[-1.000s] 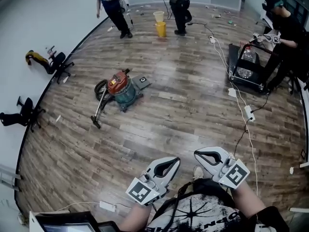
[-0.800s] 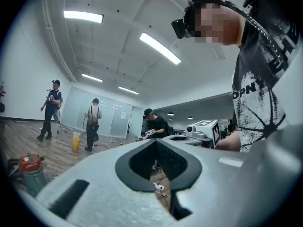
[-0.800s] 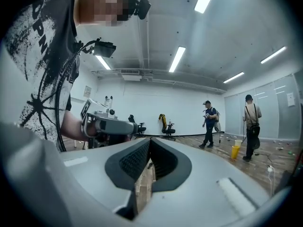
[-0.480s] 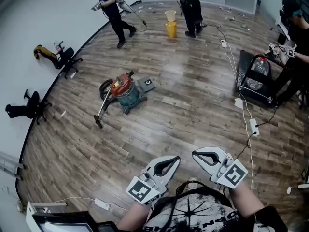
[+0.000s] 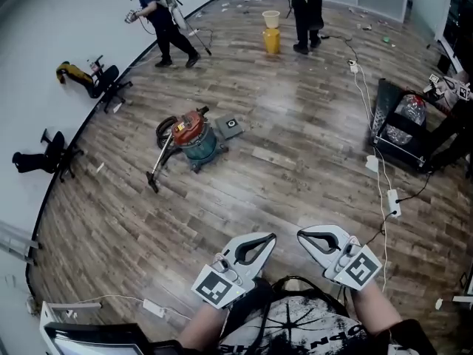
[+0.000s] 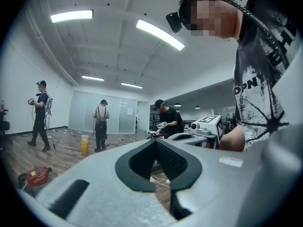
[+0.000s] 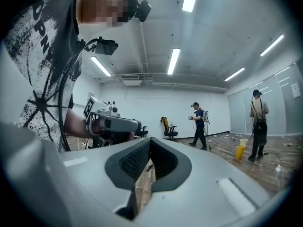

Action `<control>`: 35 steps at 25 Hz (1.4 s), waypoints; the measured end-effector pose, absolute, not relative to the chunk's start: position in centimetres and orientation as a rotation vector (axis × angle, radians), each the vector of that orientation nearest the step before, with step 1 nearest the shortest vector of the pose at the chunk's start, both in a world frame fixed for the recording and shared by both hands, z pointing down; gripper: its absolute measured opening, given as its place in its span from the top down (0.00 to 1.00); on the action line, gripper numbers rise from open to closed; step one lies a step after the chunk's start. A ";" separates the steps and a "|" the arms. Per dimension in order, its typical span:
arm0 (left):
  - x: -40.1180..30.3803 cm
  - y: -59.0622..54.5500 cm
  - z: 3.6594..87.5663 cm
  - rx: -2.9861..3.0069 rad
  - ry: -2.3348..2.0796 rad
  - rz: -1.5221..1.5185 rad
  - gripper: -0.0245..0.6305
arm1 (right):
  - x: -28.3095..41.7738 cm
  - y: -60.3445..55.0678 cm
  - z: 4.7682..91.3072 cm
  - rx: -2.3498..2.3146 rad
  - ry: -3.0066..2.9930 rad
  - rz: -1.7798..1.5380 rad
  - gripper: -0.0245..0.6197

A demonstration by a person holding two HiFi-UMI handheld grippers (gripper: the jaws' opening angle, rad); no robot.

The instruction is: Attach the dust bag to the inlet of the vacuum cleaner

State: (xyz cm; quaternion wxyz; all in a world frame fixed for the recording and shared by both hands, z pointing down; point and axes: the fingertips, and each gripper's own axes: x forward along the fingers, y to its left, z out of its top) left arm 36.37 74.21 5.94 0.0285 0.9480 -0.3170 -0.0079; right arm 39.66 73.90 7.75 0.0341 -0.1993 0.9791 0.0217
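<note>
The vacuum cleaner [image 5: 194, 134], a teal drum with a red top, lies on the wood floor well ahead of me, its hose and nozzle [image 5: 154, 177] trailing to the left. A flat dark grey square with a round hole [image 5: 230, 126], possibly the dust bag, lies just right of it. My left gripper [image 5: 269, 237] and right gripper [image 5: 302, 235] are held close to my body, far from both, and each is shut on nothing. In the left gripper view the shut jaws [image 6: 155, 141] point level, with the vacuum [image 6: 35, 176] low at the left. The right gripper's jaws [image 7: 149, 139] meet too.
Two people stand at the back near yellow buckets [image 5: 271, 37]. A black cart [image 5: 403, 128] stands at the right, with cables and a power strip [image 5: 392, 202] running down the floor. Tipped office chairs [image 5: 46, 157] line the left wall. A monitor [image 5: 96, 339] sits at bottom left.
The whole view has shifted as I move across the room, the cart sliding right. The person at the back left has walked further left. Both grippers stay shut before my chest.
</note>
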 end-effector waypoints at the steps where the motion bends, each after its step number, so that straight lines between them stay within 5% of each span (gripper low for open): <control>1: 36.1 73.5 6.1 2.927 -0.975 -0.031 0.96 | 39.4 73.3 8.1 -0.617 3.015 0.056 0.95; 22: 23.4 56.2 7.3 2.958 -0.737 -0.015 0.96 | 26.1 56.4 6.8 -0.771 2.957 -0.059 0.95; 35: 21.7 52.5 9.2 3.031 -0.670 0.071 0.96 | 24.2 52.4 6.1 -0.720 2.945 -0.219 0.95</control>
